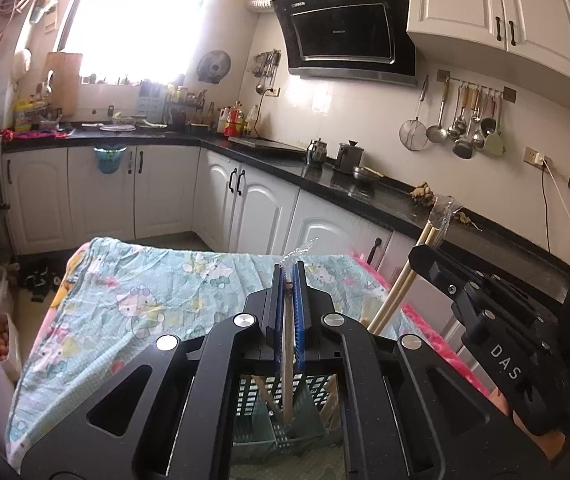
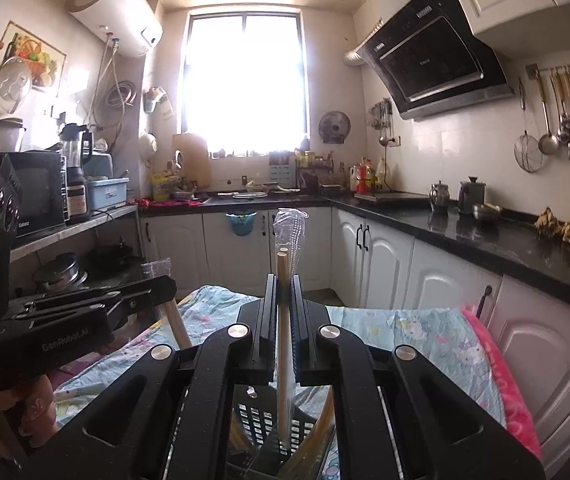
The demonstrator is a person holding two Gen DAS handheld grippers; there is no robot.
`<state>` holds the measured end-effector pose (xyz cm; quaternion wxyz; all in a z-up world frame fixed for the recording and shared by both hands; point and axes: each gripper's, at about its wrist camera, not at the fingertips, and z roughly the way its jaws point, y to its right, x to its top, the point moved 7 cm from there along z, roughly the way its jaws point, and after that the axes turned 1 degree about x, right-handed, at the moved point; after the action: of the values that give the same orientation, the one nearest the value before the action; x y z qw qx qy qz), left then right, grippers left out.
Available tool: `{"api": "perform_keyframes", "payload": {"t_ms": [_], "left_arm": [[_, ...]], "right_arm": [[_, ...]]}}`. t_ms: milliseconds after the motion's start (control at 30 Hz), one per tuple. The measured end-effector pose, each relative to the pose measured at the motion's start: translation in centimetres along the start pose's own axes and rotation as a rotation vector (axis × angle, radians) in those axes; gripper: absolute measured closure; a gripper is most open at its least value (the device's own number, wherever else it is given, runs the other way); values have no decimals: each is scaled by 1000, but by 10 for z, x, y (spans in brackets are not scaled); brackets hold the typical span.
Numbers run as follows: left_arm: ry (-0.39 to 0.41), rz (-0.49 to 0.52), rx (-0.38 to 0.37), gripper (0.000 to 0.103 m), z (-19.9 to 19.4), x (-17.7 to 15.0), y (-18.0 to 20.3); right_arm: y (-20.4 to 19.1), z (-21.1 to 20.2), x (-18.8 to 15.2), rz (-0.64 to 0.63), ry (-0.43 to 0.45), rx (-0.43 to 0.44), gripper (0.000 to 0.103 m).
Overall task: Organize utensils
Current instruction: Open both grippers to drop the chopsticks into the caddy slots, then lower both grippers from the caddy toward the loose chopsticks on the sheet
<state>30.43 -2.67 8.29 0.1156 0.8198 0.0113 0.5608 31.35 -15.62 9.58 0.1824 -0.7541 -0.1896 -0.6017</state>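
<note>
My left gripper (image 1: 289, 276) is shut on a pair of wooden chopsticks (image 1: 287, 368) in a clear plastic sleeve, held upright with the lower end inside a dark slotted utensil basket (image 1: 253, 400) below. My right gripper (image 2: 284, 280) is shut on another sleeved pair of wooden chopsticks (image 2: 285, 360), also upright over the same basket (image 2: 261, 424). The right gripper (image 1: 481, 300) with its chopsticks (image 1: 401, 284) shows at the right of the left wrist view. The left gripper (image 2: 85, 304) shows at the left of the right wrist view. Other wooden sticks lean in the basket.
The basket stands on a table covered by a light blue cartoon cloth (image 1: 145, 292) with a pink edge (image 2: 501, 380). White cabinets (image 1: 245, 200) and a black counter (image 1: 365, 188) with pots run behind and to the right. A shelf with appliances (image 2: 37, 192) stands left.
</note>
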Motion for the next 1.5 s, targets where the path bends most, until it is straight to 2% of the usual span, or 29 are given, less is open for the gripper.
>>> {"api": "perform_keyframes", "payload": {"t_ms": [267, 333, 400, 533, 600, 733, 800, 900, 1133, 1500], "left_arm": [[-31, -2, -9, 99, 7, -15, -1], [-43, -9, -12, 92, 7, -16, -3], [-54, -13, -7, 75, 6, -17, -6], [-51, -29, -10, 65, -2, -16, -9], [-46, -37, -9, 51, -8, -13, -12], [-37, -52, -9, 34, -20, -9, -15], [-29, -62, -3, 20, -28, -7, -18], [-20, -82, -1, 11, -37, -6, -22], [7, -112, 2, 11, -60, -3, -30], [9, -111, -4, 11, -83, -10, -30]], "right_arm": [[0, 9, -19, 29, -37, -10, 96], [2, 9, -22, 44, -48, -16, 84], [5, 5, -23, 65, -46, -20, 75], [10, -2, -25, 79, -57, -30, 68], [12, -5, -25, 87, -63, -41, 61], [12, -12, -26, 100, -79, -46, 50], [13, -14, -26, 104, -85, -48, 45], [11, -19, -26, 101, -95, -47, 38], [1, -36, -25, 87, -98, -42, 25], [-12, -64, -18, 56, -87, -39, 19]]}}
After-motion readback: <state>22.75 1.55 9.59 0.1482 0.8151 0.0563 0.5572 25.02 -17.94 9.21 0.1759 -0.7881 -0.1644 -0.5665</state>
